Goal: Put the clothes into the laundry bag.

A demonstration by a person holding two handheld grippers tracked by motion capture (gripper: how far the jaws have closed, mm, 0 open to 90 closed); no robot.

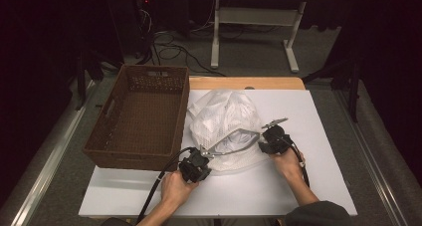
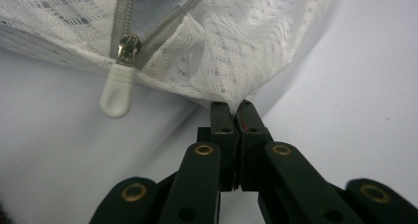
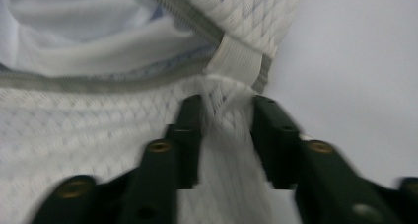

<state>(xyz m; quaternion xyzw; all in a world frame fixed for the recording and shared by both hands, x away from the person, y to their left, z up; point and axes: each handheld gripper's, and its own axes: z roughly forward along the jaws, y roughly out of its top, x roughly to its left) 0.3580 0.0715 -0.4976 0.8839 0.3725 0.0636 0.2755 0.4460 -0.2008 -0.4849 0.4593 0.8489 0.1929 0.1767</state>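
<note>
A white mesh laundry bag point(image 1: 224, 119) lies in the middle of the white board point(image 1: 323, 136), its grey zipper partly undone with pale cloth point(image 3: 74, 41) showing inside. My left gripper point(image 1: 208, 155) sits at the bag's near left corner; in the left gripper view its jaws point(image 2: 235, 105) are shut on the edge of the mesh point(image 2: 236, 46), just beside the white zipper pull point(image 2: 117, 88). My right gripper point(image 1: 261, 144) is at the bag's near right end. Its jaws point(image 3: 224, 103) stand apart with bunched mesh between them, below the zipper's end tab point(image 3: 236, 61).
A brown wicker basket point(image 1: 137, 159) stands at the left, half on the board and close to the bag. A wooden table edge point(image 1: 246, 82) shows behind the board. Cables and a white table frame point(image 1: 215, 37) lie on the floor beyond.
</note>
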